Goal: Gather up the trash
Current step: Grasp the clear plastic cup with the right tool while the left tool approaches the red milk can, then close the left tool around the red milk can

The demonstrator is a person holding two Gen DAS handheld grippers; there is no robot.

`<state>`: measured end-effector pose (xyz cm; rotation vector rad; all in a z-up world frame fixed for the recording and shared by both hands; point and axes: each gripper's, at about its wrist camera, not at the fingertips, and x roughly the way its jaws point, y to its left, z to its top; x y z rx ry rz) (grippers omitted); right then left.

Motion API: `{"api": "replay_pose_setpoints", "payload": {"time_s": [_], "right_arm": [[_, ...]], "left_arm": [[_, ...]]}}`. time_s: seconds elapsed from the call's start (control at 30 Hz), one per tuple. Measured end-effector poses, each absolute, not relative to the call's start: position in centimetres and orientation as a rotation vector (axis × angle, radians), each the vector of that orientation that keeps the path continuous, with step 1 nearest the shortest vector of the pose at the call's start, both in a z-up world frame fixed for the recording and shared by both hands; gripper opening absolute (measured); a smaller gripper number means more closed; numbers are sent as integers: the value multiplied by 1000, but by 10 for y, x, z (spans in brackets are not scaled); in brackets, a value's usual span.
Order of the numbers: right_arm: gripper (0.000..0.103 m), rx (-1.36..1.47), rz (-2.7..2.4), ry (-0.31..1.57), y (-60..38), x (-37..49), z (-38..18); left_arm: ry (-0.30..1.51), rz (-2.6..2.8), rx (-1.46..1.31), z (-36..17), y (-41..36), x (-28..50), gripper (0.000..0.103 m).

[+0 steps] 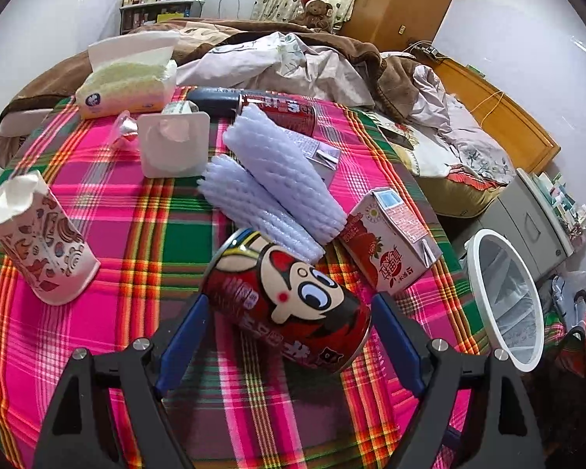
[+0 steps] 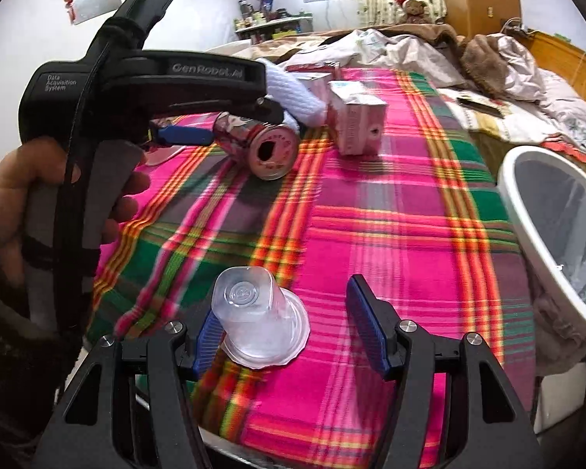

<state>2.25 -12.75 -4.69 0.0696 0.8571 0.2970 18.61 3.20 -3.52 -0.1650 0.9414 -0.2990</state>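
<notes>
On the tabletop [image 1: 109, 195], the can [image 1: 289, 301] lies at lower centre, the carton [image 1: 390, 242] to its right, the paper cup [image 1: 39, 242] far left, the bin [image 1: 504, 301] beyond the right edge.

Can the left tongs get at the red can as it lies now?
Probably yes. The red can lies on its side between the open left tongs, nothing in between. The foam net touches only its far end.

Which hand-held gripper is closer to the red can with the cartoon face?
The left. The left hand-held gripper has its open fingers on either side of the can. The right hand-held gripper is farther back, by a clear plastic cup.
</notes>
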Motion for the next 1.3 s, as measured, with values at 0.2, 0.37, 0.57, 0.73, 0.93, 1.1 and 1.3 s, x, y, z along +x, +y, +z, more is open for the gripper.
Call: {"api": "replay_pose_setpoints", "payload": {"time_s": [0.2, 0.37, 0.57, 0.73, 0.93, 1.1, 1.3], "right_arm": [[33, 63, 295, 843, -128, 18, -48], [31, 55, 276, 828, -132, 18, -46], [31, 59, 267, 819, -136, 27, -45], [31, 60, 258, 823, -141, 36, -45], [31, 61, 244, 817, -149, 44, -44], [31, 65, 238, 814, -154, 48, -44], [31, 75, 240, 809, -156, 53, -45]], "left_arm": [[951, -293, -182, -39, 35, 189, 87], [950, -238, -158, -40, 47, 186, 87], [904, -205, -231, -37, 58, 195, 87], [923, -162, -215, -45, 50, 213, 87], [940, -120, -222, -53, 50, 217, 80], [946, -123, -228, -53, 52, 215, 61], [935, -119, -216, -53, 50, 212, 59]]}}
